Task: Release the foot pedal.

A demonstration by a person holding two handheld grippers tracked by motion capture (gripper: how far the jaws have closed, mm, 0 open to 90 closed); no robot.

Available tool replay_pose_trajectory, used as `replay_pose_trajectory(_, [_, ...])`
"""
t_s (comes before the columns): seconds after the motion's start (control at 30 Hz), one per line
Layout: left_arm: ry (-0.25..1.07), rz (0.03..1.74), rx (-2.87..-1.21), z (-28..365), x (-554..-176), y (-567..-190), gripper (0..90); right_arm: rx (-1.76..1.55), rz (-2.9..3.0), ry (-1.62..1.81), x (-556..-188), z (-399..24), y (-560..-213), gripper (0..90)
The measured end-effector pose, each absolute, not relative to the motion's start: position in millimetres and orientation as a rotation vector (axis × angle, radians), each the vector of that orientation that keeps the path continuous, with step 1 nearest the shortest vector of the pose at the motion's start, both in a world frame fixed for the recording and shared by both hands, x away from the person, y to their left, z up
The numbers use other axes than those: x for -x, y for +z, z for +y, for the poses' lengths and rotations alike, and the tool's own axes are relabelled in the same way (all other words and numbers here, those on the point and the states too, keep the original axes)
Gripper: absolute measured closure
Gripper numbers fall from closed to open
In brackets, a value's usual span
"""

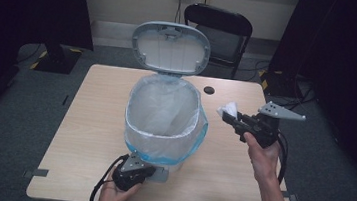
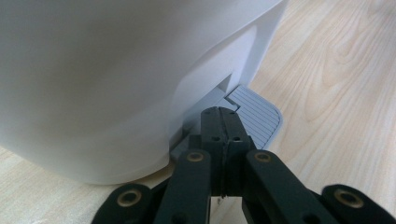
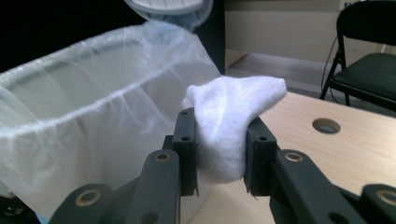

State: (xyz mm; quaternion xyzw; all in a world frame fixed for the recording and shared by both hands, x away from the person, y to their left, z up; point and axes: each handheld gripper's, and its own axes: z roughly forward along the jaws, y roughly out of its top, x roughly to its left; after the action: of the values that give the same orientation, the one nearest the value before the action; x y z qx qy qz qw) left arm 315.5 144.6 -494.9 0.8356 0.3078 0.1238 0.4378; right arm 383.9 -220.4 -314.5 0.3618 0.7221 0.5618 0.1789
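the right gripper pinches a crumpled white tissue between its two black jaws, just beside the rim of a bin lined with a clear bag, with a wooden table and a black chair beyond.

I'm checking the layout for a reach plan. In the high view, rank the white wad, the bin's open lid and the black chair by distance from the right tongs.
1. White wad: clamped in the right tongs.
2. Open lid: up and left.
3. Black chair: behind the table.
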Motion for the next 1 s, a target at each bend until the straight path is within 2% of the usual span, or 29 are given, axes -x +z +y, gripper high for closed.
replay_pose_trajectory(0.27, [0.290, 0.773, -2.070, 146, -317, -495, 90.0, -0.956, 2.031, 1.633, -386, -213, -287, 70.9])
replay_pose_trajectory(0.63, [0.298, 0.770, -2.069, 146, -316, -496, 90.0, -0.893, 2.053, 1.689, -383, -194, -267, 70.9])
replay_pose_trajectory(1.0, [0.298, 0.768, -2.067, 146, -316, -496, 90.0, -0.788, 2.121, 1.733, -386, -159, -247, 70.9])
